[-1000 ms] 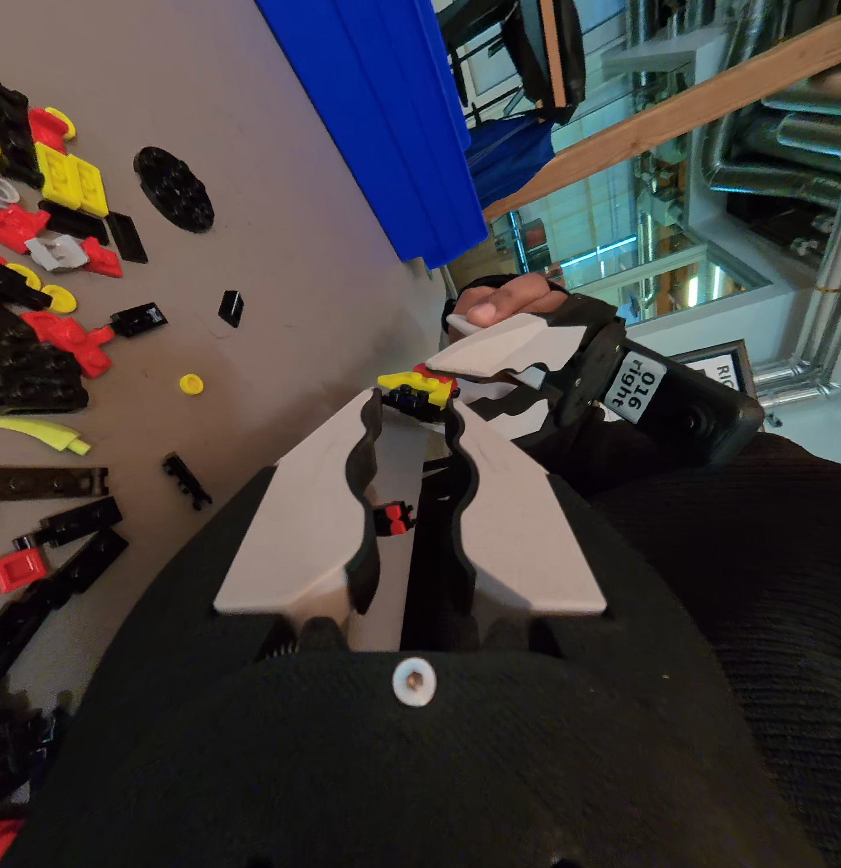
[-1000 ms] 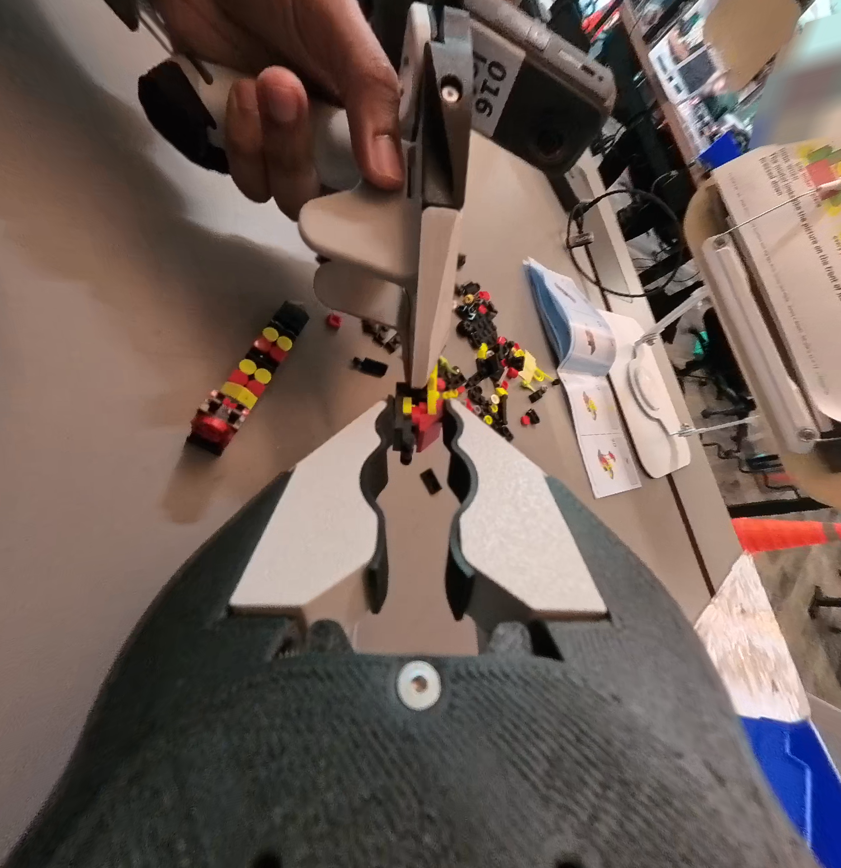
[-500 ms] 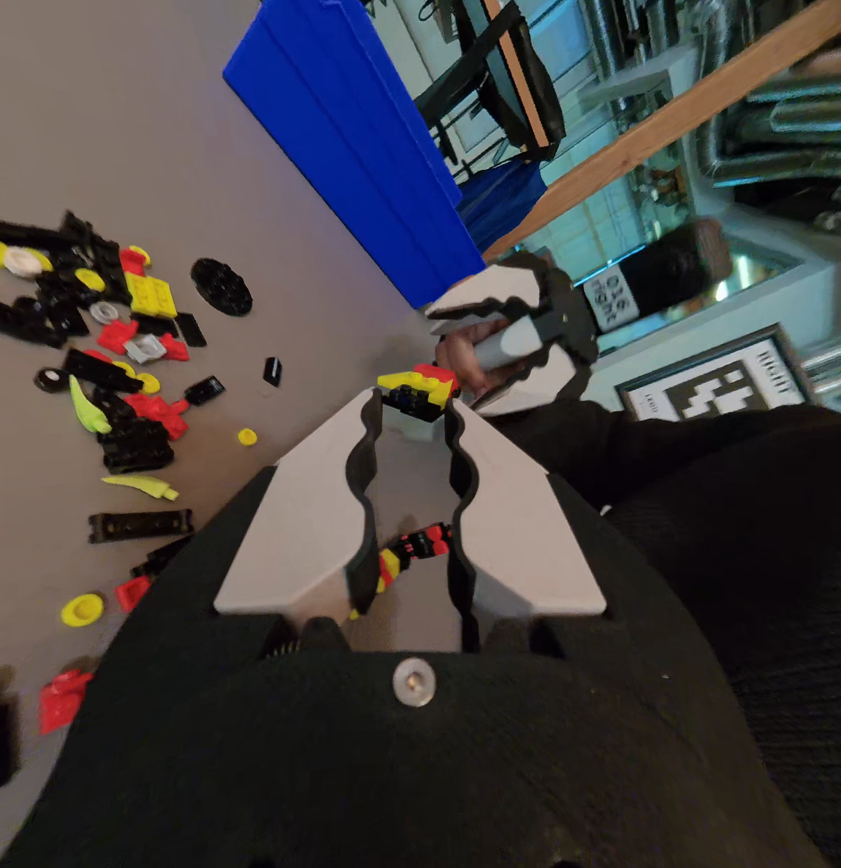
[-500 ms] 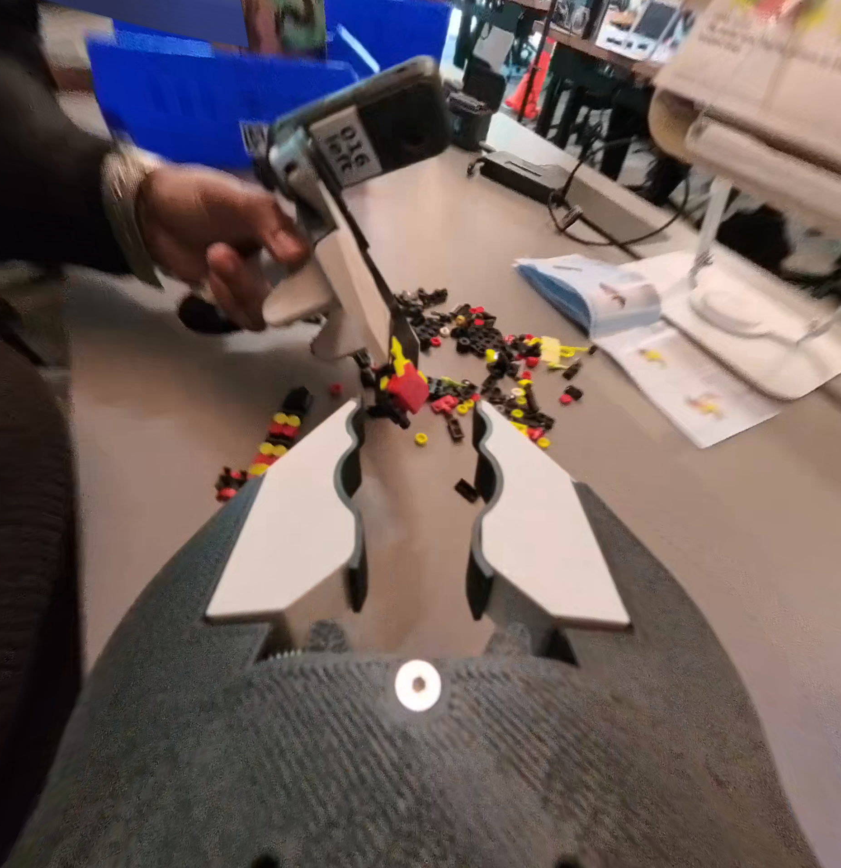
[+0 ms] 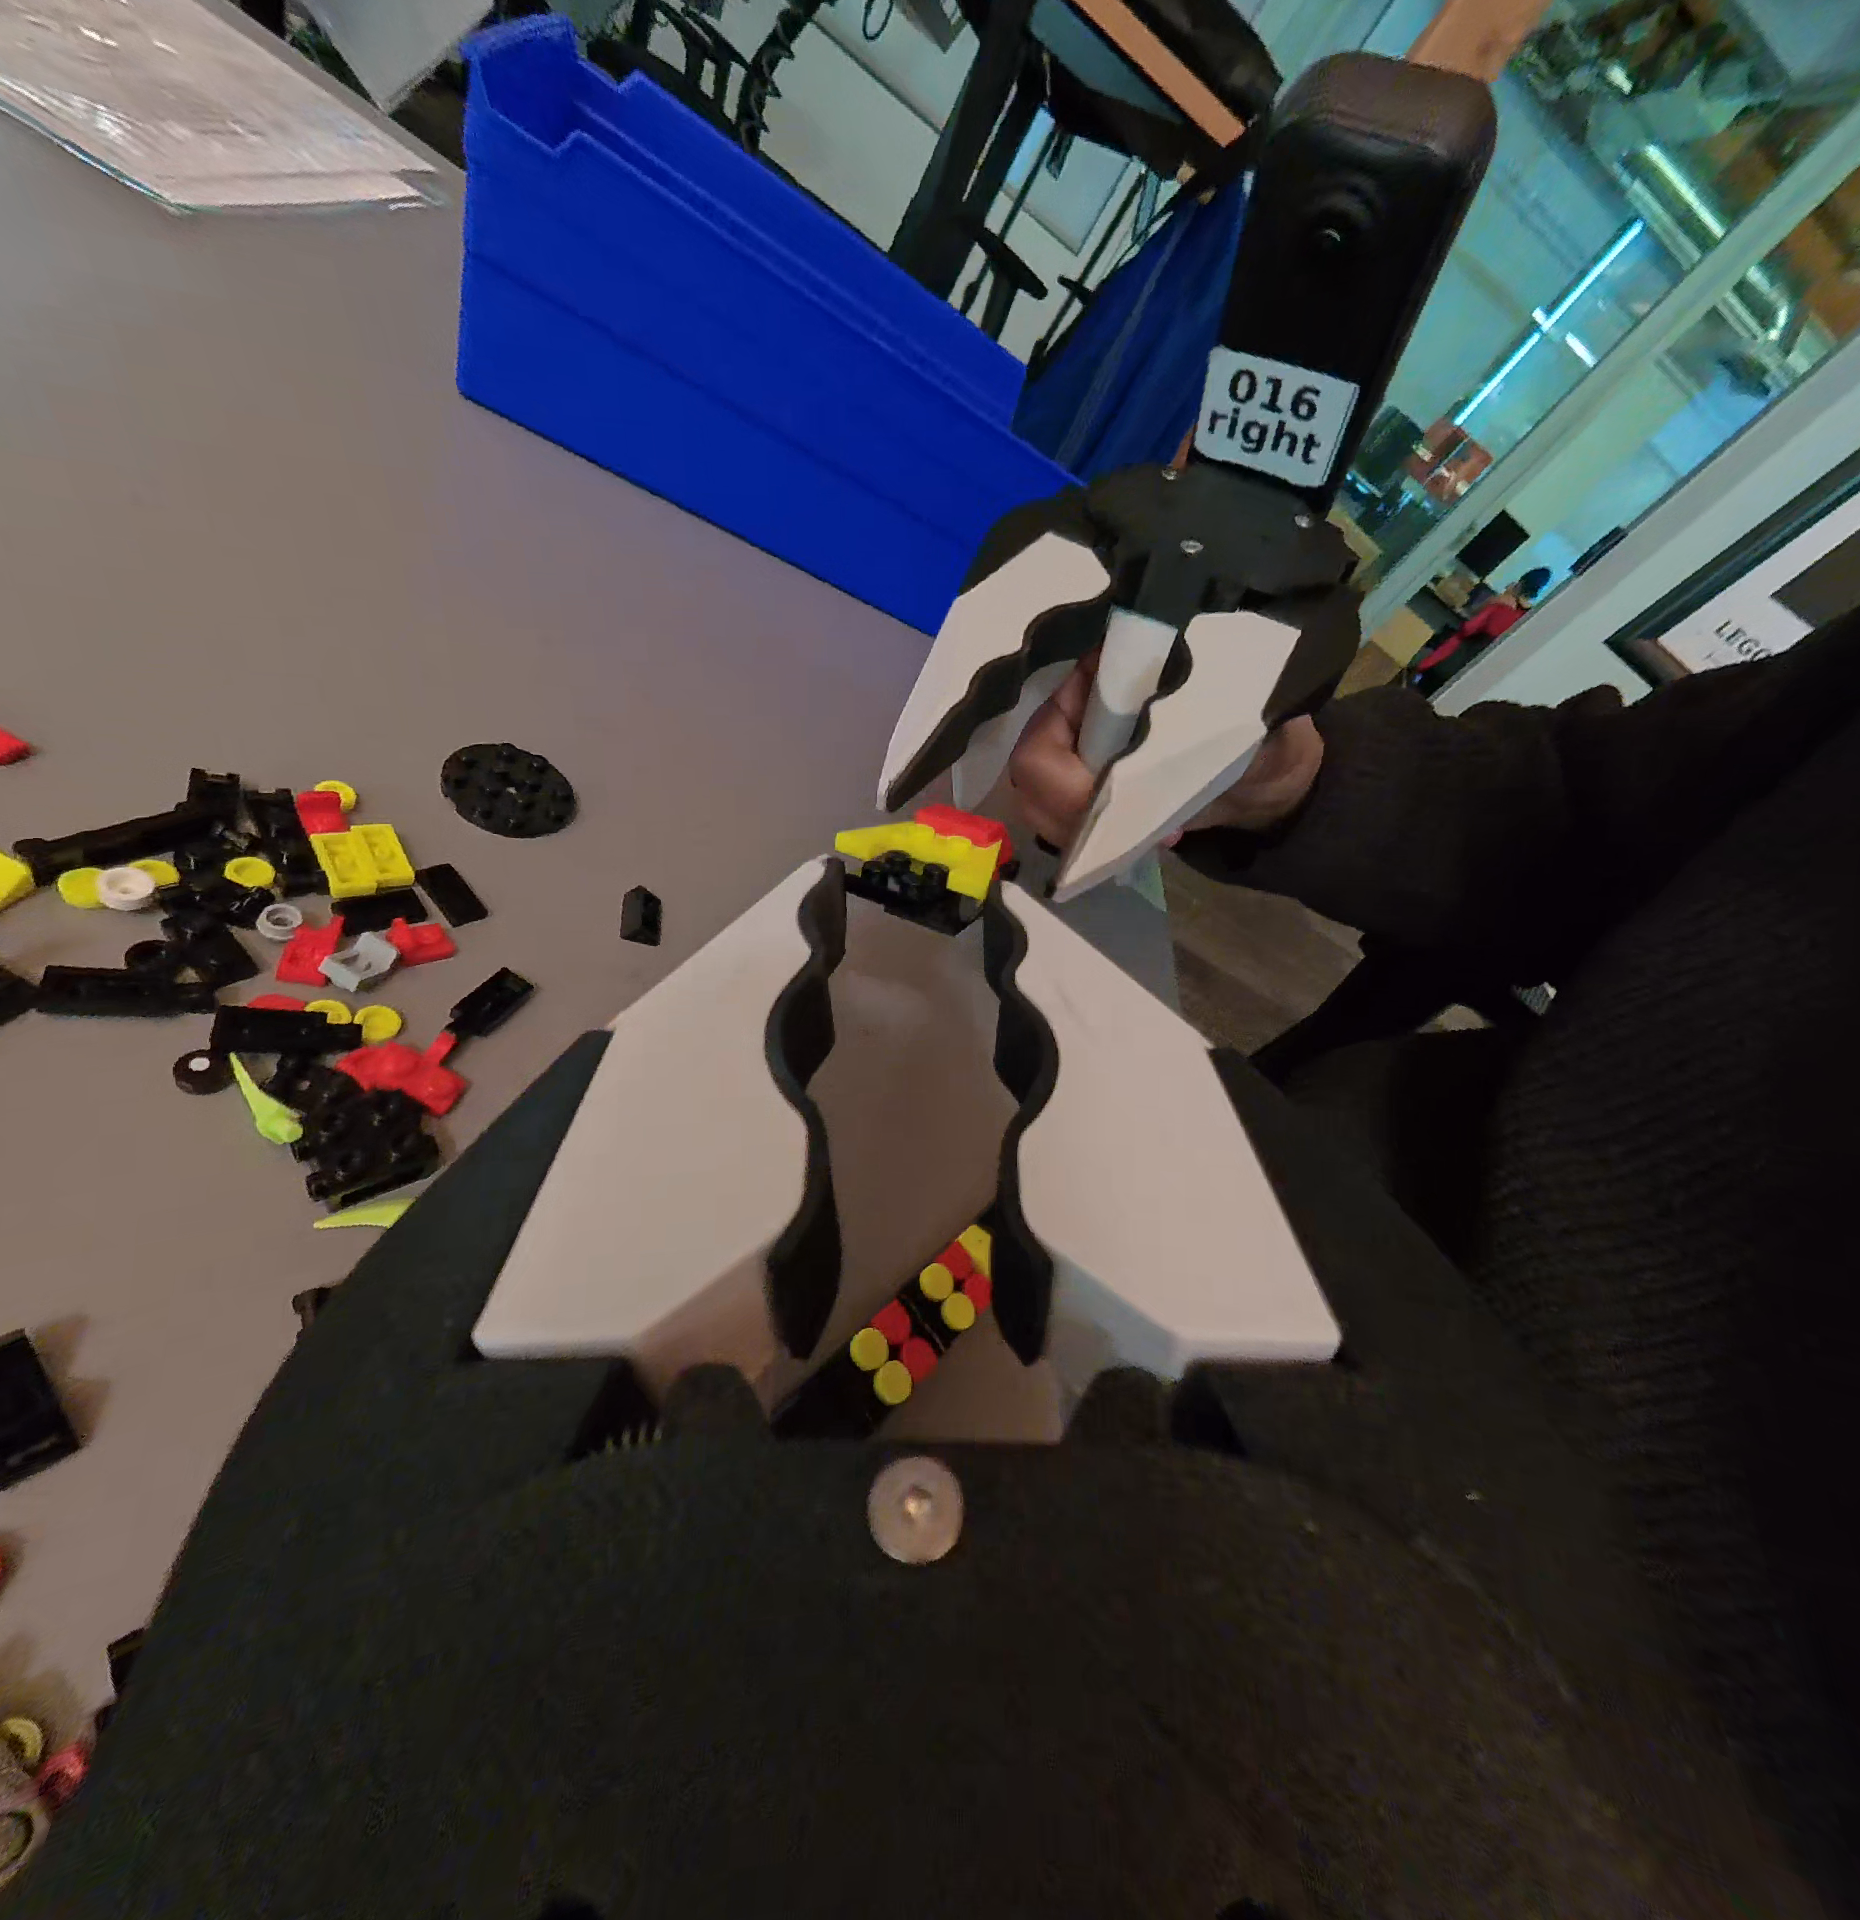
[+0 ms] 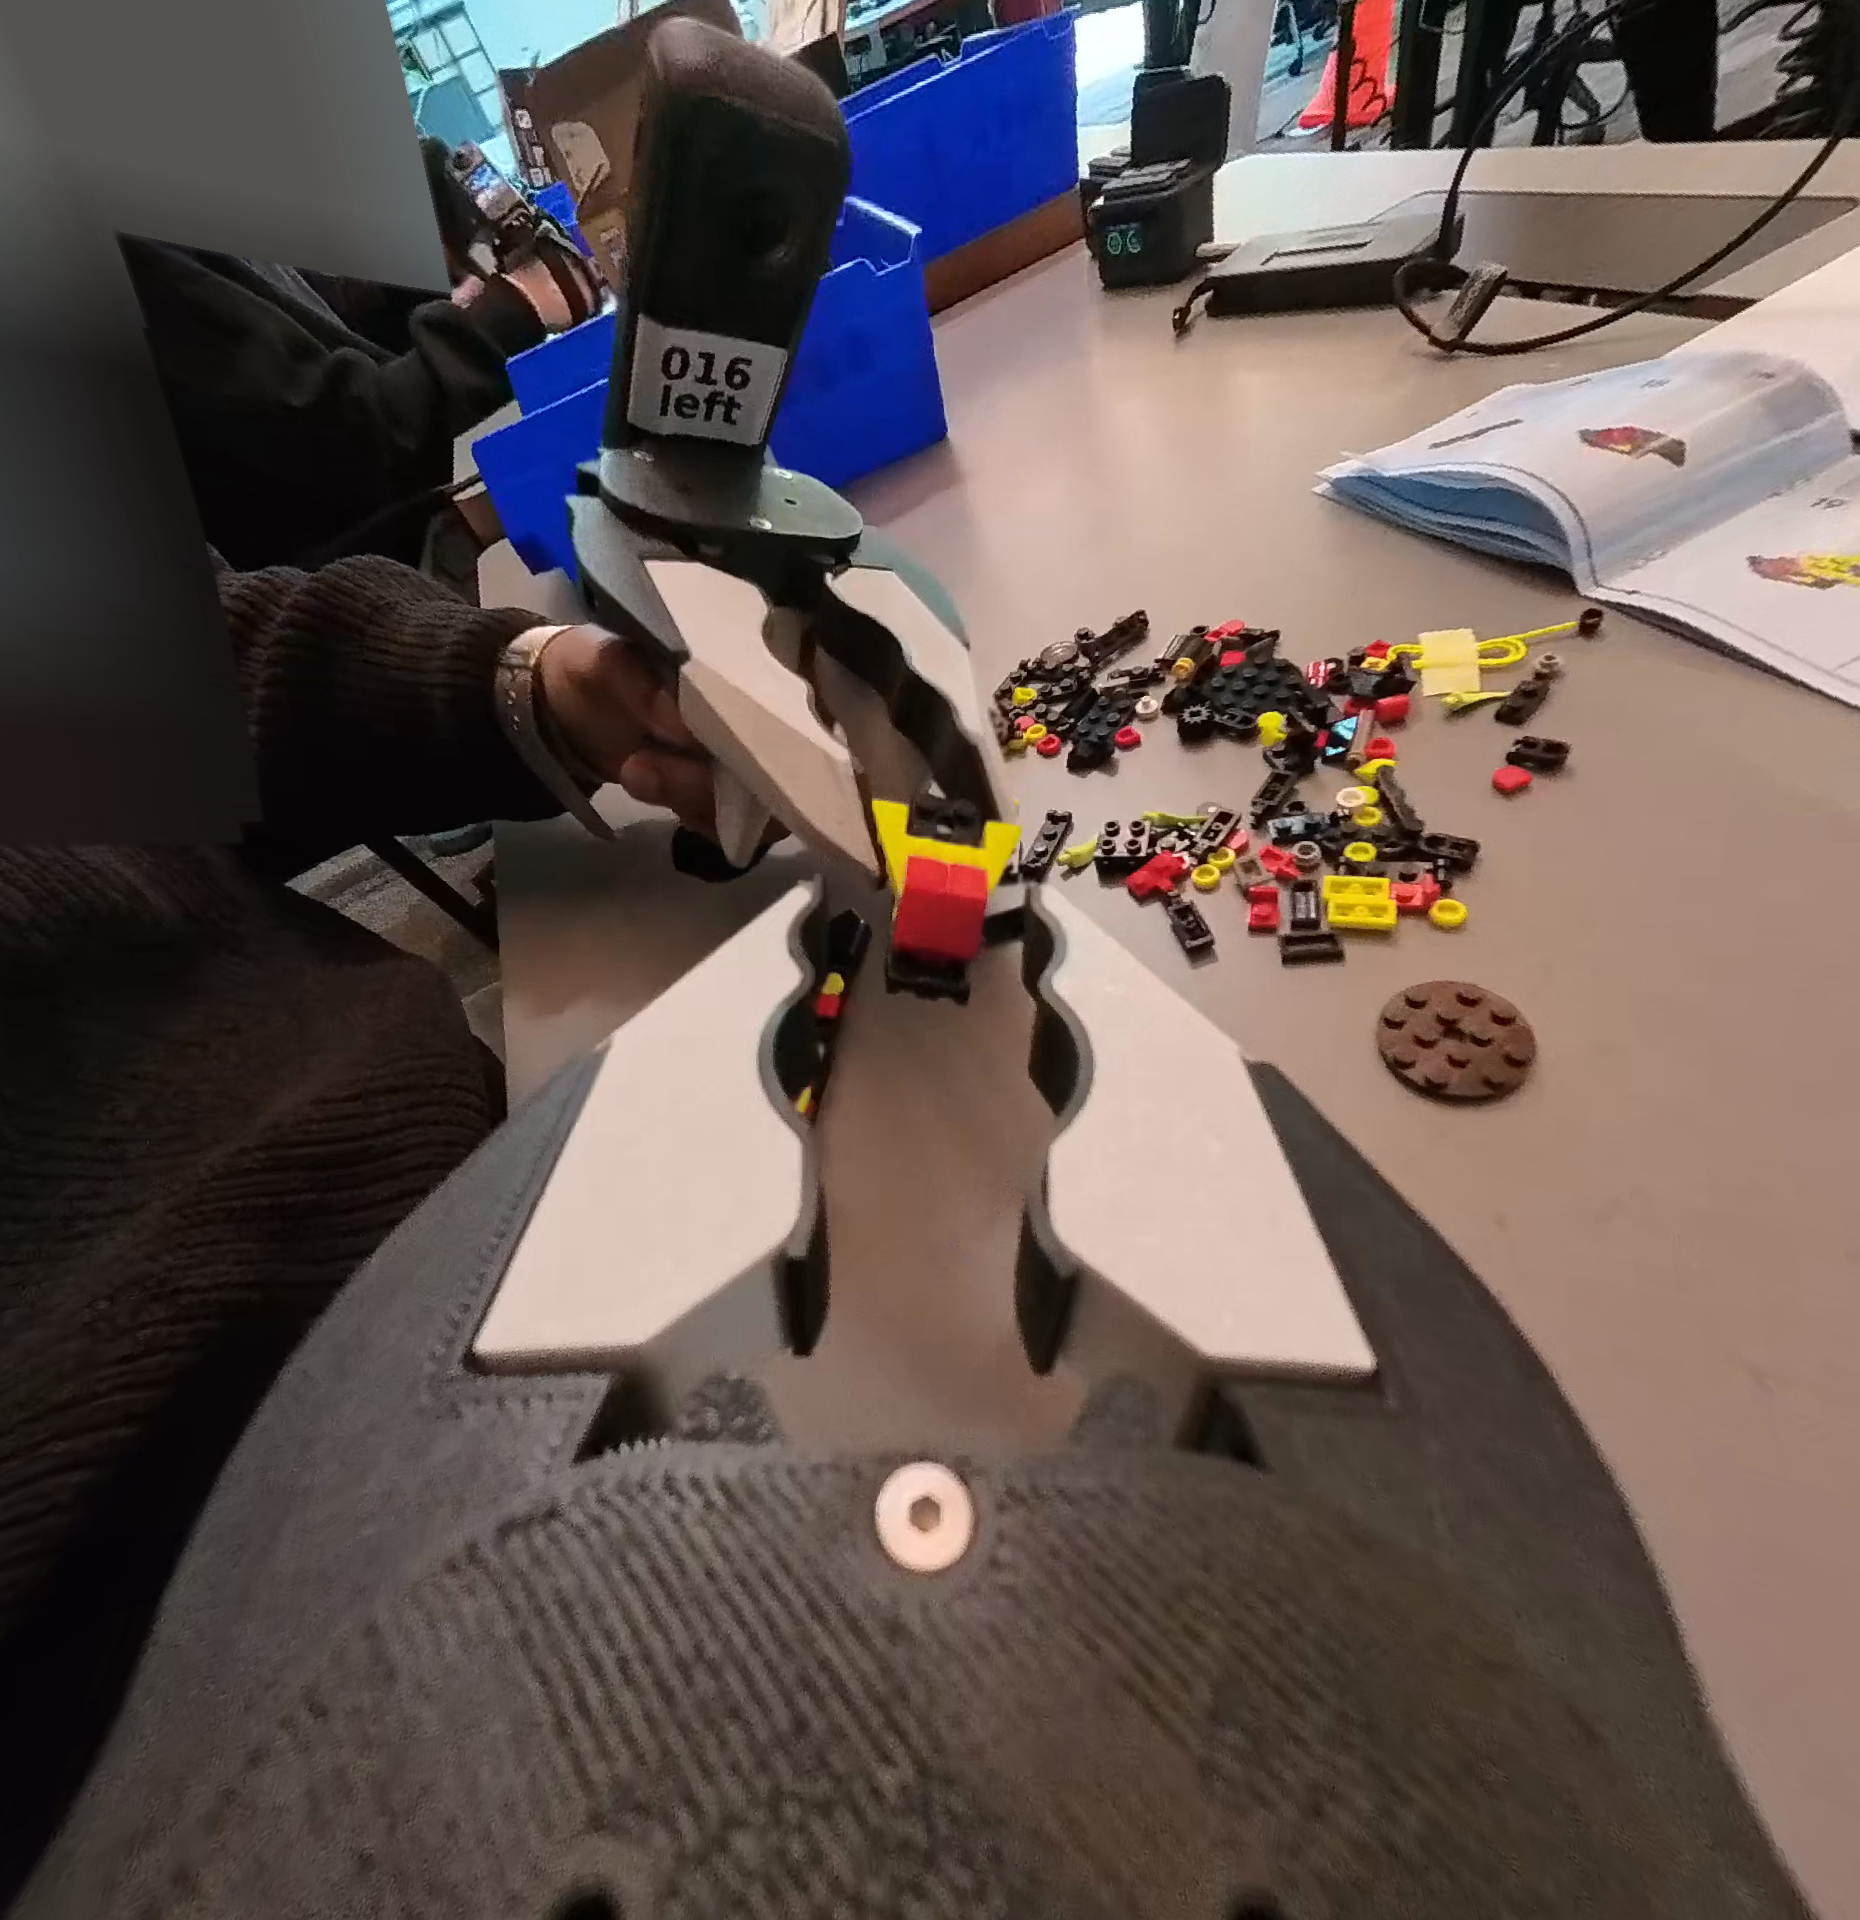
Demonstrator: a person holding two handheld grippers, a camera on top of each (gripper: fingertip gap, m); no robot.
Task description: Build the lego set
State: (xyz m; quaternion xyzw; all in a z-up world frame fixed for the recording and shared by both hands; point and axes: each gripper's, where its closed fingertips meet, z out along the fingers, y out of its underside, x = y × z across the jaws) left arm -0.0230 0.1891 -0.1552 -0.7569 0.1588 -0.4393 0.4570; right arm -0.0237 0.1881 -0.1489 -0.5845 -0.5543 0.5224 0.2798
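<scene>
My left gripper (image 5: pixel 915 878) is shut on a small yellow, black and red lego assembly (image 5: pixel 921 862) and holds it above the table's near edge. My right gripper (image 6: pixel 921 886) is open, its fingertips on either side of the assembly's red end (image 6: pixel 936 899) with gaps showing. In the left wrist view the right gripper (image 5: pixel 970 847) faces mine, jaws spread. In the right wrist view the left gripper (image 6: pixel 941 831) pinches the assembly from behind. A long black strip with yellow and red studs (image 5: pixel 926 1320) lies on the table below.
Loose lego pieces (image 6: pixel 1269 790) lie spread on the grey table (image 5: pixel 230 520), with a round black plate (image 6: pixel 1456 1039) near them. A blue bin (image 5: pixel 718 343) stands behind. An open instruction booklet (image 6: pixel 1632 468) lies far right. Cables and devices sit at the back. My two grippers' fingertips are within a few centimetres of each other. Left tips and right tips are each some 11 cm from the round black plate (image 6: pixel 1456 1039). It is also in sight in the left wrist view (image 5: pixel 526 772).
My right gripper let go of the assembly, opened and pulled back, and now stands open around its red end. Both grippers have turned upright. My left gripper has kept its hold.
</scene>
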